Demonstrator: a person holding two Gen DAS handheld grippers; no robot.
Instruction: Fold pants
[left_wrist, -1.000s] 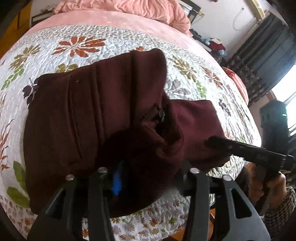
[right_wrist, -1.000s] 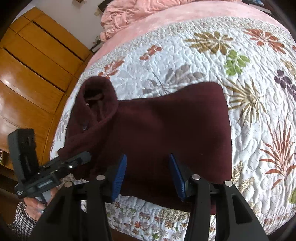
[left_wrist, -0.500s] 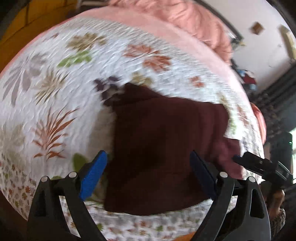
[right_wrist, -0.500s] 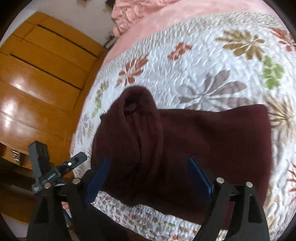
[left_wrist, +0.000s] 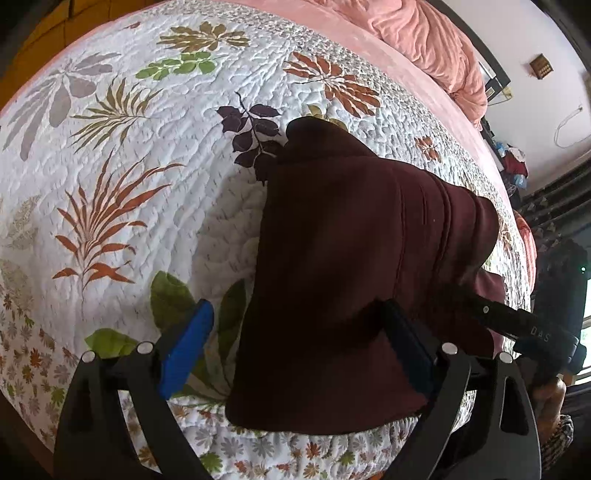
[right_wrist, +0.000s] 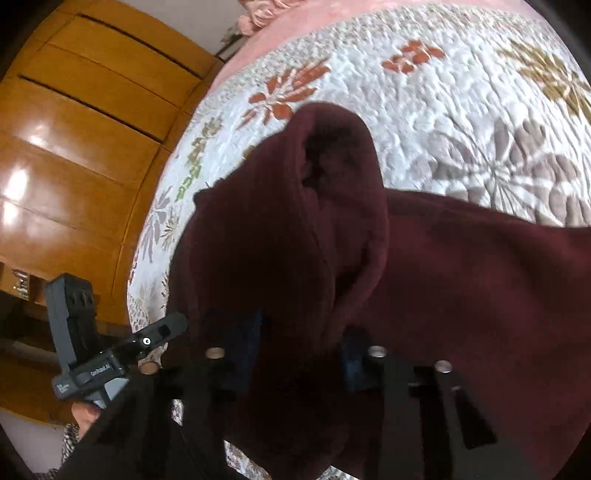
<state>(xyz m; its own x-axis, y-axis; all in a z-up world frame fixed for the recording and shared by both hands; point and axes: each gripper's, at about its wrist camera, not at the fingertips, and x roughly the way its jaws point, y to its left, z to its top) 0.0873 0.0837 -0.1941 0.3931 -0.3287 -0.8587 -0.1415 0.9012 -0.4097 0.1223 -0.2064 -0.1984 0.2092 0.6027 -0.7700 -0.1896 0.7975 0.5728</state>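
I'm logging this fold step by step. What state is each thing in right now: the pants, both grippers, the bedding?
pants: maroon, partly folded, one end bunched up, lying on the quilt.
left gripper: open, straddling the pants' near edge.
right gripper: dark cloth between its blue pads; grip unclear.
quilt: spread flat over the bed.
pink blanket: crumpled in a heap at the bed's far end.

We see lots of bare quilt (left_wrist: 122, 177) left of the pants (left_wrist: 347, 280), so a gripper could pass there. Right of the pants, the right gripper (left_wrist: 517, 325) blocks the way, and maybe the curtain (left_wrist: 554, 206) too.
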